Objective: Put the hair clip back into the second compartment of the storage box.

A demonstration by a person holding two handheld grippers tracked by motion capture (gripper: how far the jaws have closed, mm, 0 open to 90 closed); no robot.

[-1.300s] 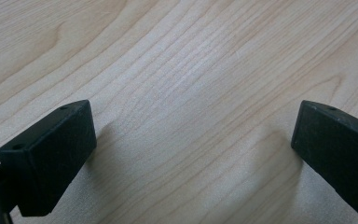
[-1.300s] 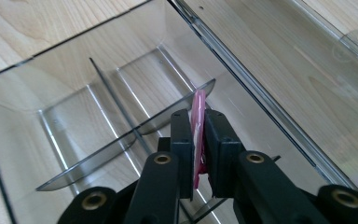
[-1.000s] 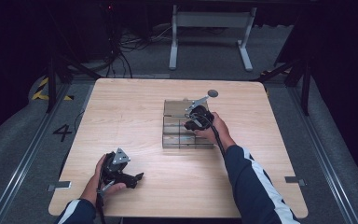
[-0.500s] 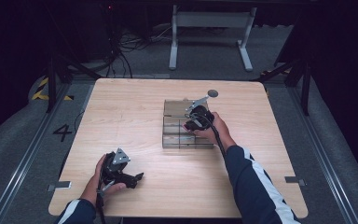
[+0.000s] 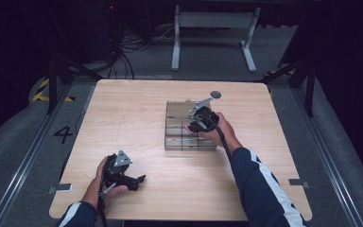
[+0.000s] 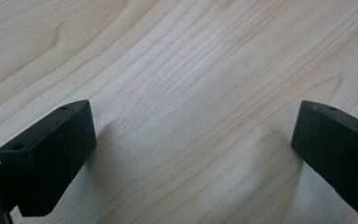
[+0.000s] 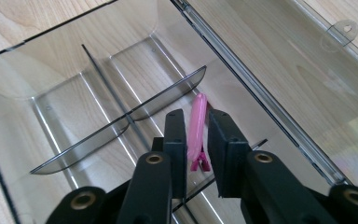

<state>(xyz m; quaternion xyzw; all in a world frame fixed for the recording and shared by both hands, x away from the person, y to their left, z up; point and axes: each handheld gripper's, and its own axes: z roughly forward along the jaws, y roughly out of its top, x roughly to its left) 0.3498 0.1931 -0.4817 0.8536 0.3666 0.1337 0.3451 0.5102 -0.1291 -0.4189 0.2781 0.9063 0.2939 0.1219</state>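
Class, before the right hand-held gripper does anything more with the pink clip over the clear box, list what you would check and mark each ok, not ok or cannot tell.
1. Pink clip between the right hand-held gripper jaws: ok.
2. Jaws pressing firmly on clip: cannot tell.
3. Gripper over the clear box: ok.
4. Box lid open: ok.
5. Compartment beneath free of other items: ok.
6. Left hand-held gripper open, away from box, on the table: ok.

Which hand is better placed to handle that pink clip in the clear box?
The right. The right gripper is already inside the clear box, its jaws either side of the pink clip. The left gripper rests open on bare table, well away from the box.
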